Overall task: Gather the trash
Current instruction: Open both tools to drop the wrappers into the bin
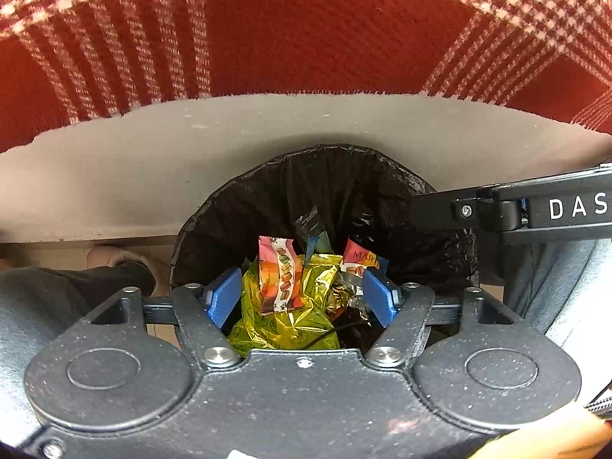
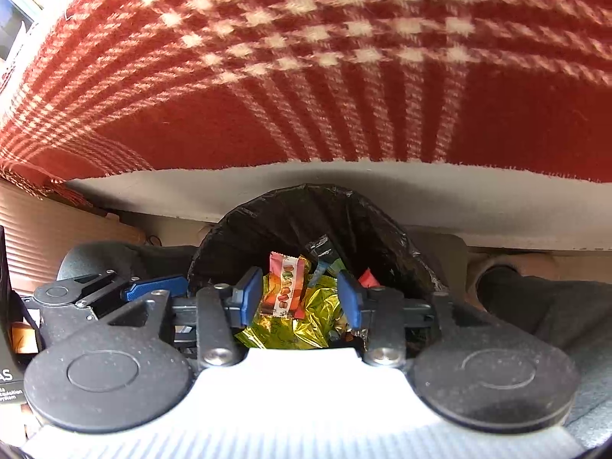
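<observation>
A bin lined with a black bag [image 1: 325,160] [image 2: 306,195] stands right below both grippers. Inside it lie a pink macaron wrapper [image 1: 277,275] [image 2: 285,287], a crumpled yellow-green foil wrapper [image 1: 290,321] [image 2: 302,329] and a red wrapper [image 1: 357,256] [image 2: 368,277]. My left gripper [image 1: 302,298] hangs open over the bin's near rim, its blue pads wide apart and touching nothing. My right gripper [image 2: 300,298] is open too, above the same wrappers. Each gripper shows in the other's view: the right one's black body [image 1: 535,206] reaches over the bin from the right, and the left one [image 2: 149,288] sits beside the bin at the left.
A red and white plaid blanket [image 1: 306,30] [image 2: 306,76] covers a grey ledge [image 1: 153,160] [image 2: 459,206] behind the bin. A person's grey trouser legs [image 1: 34,306] [image 2: 554,306] and beige slippers [image 1: 114,258] [image 2: 531,264] flank the bin on both sides.
</observation>
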`<state>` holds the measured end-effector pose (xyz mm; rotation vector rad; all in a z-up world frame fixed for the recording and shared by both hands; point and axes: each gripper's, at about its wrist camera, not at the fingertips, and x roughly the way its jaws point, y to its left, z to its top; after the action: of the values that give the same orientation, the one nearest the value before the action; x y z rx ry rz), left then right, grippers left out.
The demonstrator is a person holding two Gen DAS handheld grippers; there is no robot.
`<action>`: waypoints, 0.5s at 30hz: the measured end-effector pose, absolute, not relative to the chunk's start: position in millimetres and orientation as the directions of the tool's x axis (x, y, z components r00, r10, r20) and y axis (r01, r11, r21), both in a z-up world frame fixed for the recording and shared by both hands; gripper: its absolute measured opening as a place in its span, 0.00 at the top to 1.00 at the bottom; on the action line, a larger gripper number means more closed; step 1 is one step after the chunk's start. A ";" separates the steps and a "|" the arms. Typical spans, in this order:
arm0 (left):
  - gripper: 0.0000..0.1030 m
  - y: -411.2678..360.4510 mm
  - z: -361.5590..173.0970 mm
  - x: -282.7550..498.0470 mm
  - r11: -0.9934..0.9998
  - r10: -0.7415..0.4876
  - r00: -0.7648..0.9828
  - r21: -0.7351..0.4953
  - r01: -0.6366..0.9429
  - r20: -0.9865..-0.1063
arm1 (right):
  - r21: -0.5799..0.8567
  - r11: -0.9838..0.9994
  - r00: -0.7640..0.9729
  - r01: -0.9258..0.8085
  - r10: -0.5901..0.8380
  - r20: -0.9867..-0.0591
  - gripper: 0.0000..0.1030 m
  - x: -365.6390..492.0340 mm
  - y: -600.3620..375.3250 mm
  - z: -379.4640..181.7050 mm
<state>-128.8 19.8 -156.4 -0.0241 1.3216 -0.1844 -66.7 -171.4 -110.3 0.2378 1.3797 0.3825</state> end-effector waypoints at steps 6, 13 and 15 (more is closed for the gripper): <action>0.33 16.5 -144.0 -131.0 0.984 -0.147 0.254 -0.116 0.133 -0.956 | 0.389 0.911 0.149 -0.136 0.407 -0.901 0.42 -66.0 -175.1 -104.2; 0.26 15.7 -118.1 -135.9 0.978 -0.163 0.308 -0.111 0.179 -0.938 | 0.375 0.904 0.174 -0.205 0.410 -0.895 0.32 -71.7 -175.6 -87.4; 0.25 13.6 -111.7 -136.8 0.976 -0.160 0.320 -0.102 0.190 -0.934 | 0.369 0.904 0.180 -0.218 0.408 -0.895 0.31 -72.9 -175.5 -83.0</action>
<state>-136.8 13.6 -111.7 0.0277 1.2239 -0.2301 -72.9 -175.5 -83.0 0.1705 1.3184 0.4456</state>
